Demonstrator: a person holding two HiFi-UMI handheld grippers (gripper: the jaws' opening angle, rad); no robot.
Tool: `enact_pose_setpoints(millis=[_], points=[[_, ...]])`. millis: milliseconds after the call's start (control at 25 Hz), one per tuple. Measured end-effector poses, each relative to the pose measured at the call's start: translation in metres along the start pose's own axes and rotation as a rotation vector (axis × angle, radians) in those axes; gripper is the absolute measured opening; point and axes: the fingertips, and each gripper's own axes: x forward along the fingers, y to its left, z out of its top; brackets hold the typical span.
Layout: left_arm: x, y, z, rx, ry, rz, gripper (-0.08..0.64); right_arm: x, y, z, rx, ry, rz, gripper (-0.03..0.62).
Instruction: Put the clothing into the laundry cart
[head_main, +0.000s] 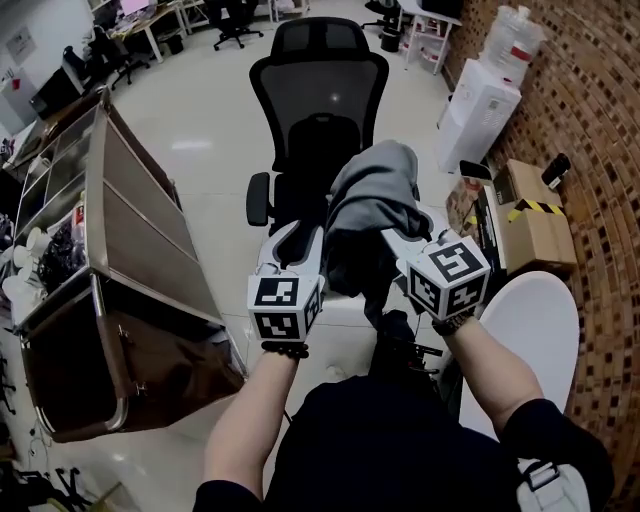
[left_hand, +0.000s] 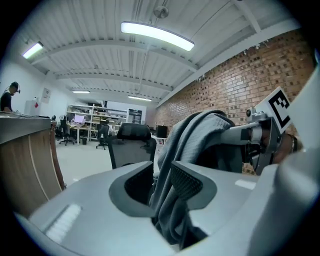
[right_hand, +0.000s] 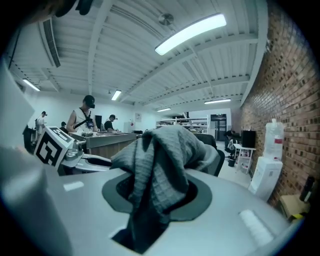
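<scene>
A: Where is the garment (head_main: 372, 195)?

B: Up in the air between both grippers, in front of the chair (head_main: 318, 95). The cart (head_main: 140, 240) stands well apart on the left. The left gripper (left_hand: 162, 186) has its jaws pinched on a fold of the grey knit. The right gripper (right_hand: 157, 192) is clamped on another bunch.

A: How should it handle?

B: Soft, limp and probably light. It drapes over the jaws and hangs below them, so a loose end may snag on the cart's rim. Two holds on bunched cloth look sound. A thin fold could slip, so a thick gather is the better place to grip.
</scene>
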Motion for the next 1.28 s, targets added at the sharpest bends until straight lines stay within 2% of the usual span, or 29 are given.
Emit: enact_pose_setpoints(millis=[360, 720, 840, 1040, 1280], points=[[-0.035, 0.061, 0.007, 0.02, -0.022, 0.182, 0.114, 0.053, 0.049, 0.032, -0.038, -0.049, 0.215, 0.129], [-0.067, 0.096, 0.044, -0.004, -0.069, 0.424, 0.114, 0.09, 0.089, 0.069, -0.059, -0.073, 0.509, 0.129], [-0.072, 0.103, 0.057, -0.002, -0.077, 0.471, 0.114, 0.095, 0.096, 0.087, -0.069, -0.086, 0.569, 0.129], [-0.108, 0.114, 0.069, -0.005, -0.054, 0.647, 0.114, 0.104, 0.129, 0.113, -0.059, -0.105, 0.753, 0.129], [-0.166, 0.108, 0.083, 0.014, -0.087, 0.829, 0.114, 0.089, 0.174, 0.132, -0.072, -0.153, 0.937, 0.129]])
